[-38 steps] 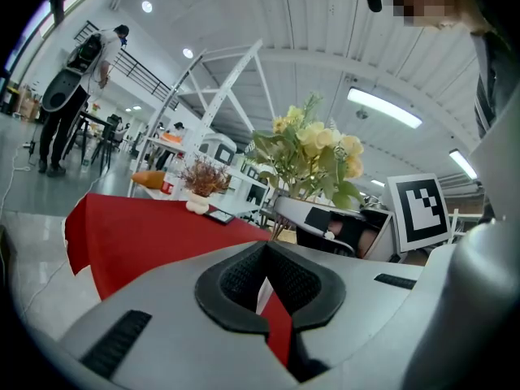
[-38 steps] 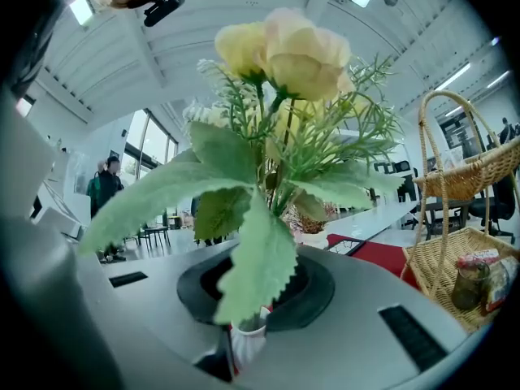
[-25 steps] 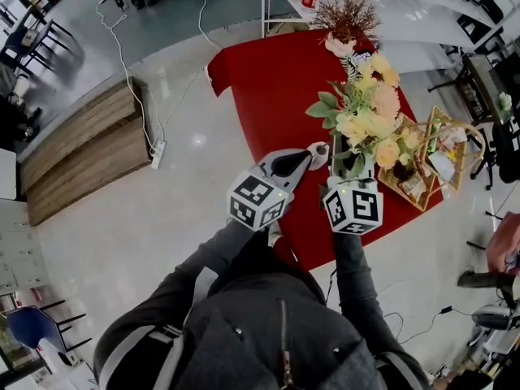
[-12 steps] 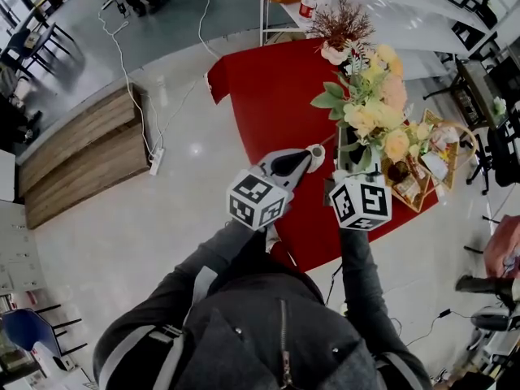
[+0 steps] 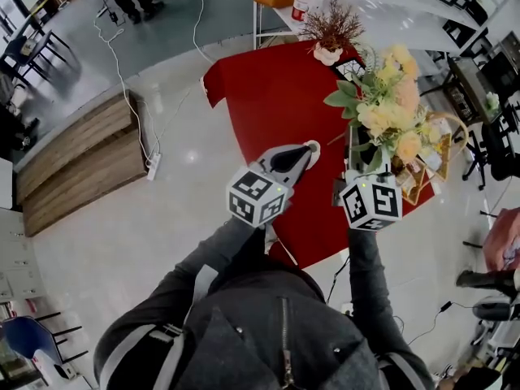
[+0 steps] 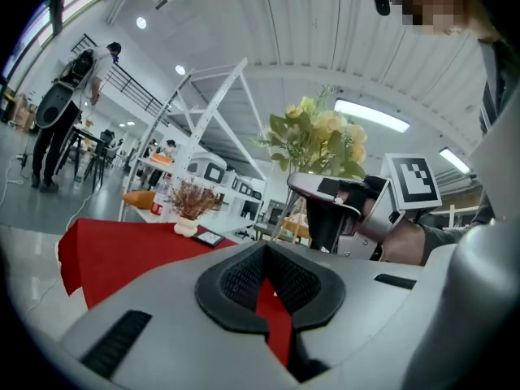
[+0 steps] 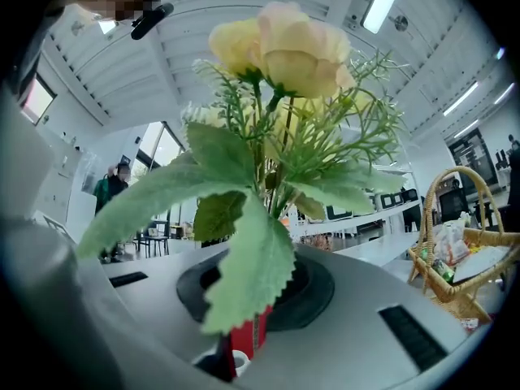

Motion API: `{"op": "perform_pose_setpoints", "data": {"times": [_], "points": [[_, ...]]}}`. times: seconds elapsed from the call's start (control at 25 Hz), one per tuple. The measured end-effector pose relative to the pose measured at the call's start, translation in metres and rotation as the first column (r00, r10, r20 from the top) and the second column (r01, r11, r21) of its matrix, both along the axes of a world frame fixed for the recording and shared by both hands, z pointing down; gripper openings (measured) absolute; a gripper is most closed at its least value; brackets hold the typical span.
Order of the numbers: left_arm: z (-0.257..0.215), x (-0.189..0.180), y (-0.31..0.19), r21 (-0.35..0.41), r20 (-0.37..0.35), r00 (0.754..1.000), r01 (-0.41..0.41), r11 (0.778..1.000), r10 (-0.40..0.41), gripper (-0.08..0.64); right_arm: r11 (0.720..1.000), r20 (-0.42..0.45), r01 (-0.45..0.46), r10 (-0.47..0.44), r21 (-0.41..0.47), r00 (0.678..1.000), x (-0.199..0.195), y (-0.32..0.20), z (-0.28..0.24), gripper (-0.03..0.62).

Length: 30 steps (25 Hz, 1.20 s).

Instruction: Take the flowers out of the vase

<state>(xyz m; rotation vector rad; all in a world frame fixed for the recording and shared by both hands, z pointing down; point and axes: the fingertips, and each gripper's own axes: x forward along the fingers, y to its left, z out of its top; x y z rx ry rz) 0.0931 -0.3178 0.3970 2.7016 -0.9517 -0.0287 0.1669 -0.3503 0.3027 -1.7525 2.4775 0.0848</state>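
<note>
My right gripper [image 5: 356, 169] is shut on the stems of a bouquet of yellow and peach flowers [image 5: 388, 112] with green leaves, held upright above the right edge of the red table [image 5: 268, 96]. In the right gripper view the stems run down between the jaws [image 7: 248, 331], with a big leaf and a yellow flower [image 7: 280, 47] above. A small white rim [image 7: 236, 362] shows below the jaws; I cannot tell whether it is the vase. My left gripper [image 5: 309, 149] hovers to the left of the bouquet, jaws together with nothing between them [image 6: 268, 299]. The left gripper view shows the right gripper [image 6: 333, 197] under the flowers [image 6: 317, 140].
A white pot of dried reddish twigs [image 5: 329, 31] and a small framed card [image 5: 349, 69] stand at the table's far end. A wicker basket [image 5: 443, 132] with packets sits to the right of the bouquet. A wooden platform [image 5: 81, 149] and power strip [image 5: 152, 165] lie on the floor left.
The right gripper has lifted the bouquet upward and to the right in the head view. The left gripper has risen slightly beside it.
</note>
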Motion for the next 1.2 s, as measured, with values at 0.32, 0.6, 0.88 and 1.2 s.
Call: {"op": "perform_pose_setpoints", "data": {"times": [0.32,0.6,0.88,1.2], "points": [[0.013,0.005,0.017,-0.035,-0.005,1.000,-0.020,0.999,0.020,0.008,0.996,-0.013,-0.059,0.058,-0.062,0.998,0.024,0.022,0.031,0.035],[0.035,0.003,0.033,-0.082,0.010,1.000,-0.015,0.997,0.016,0.008,0.988,-0.017,-0.093,0.092,-0.123,0.996,0.031,0.044,0.069,0.035],[0.056,0.001,0.048,-0.128,0.020,1.000,-0.009,0.992,0.012,0.008,0.968,-0.022,-0.132,0.130,-0.212,0.991,0.037,0.068,0.117,0.035],[0.066,0.003,0.059,-0.152,0.029,0.999,-0.011,0.988,0.015,0.008,0.951,-0.020,-0.153,0.154,-0.269,0.988,0.040,0.090,0.146,0.035]]}}
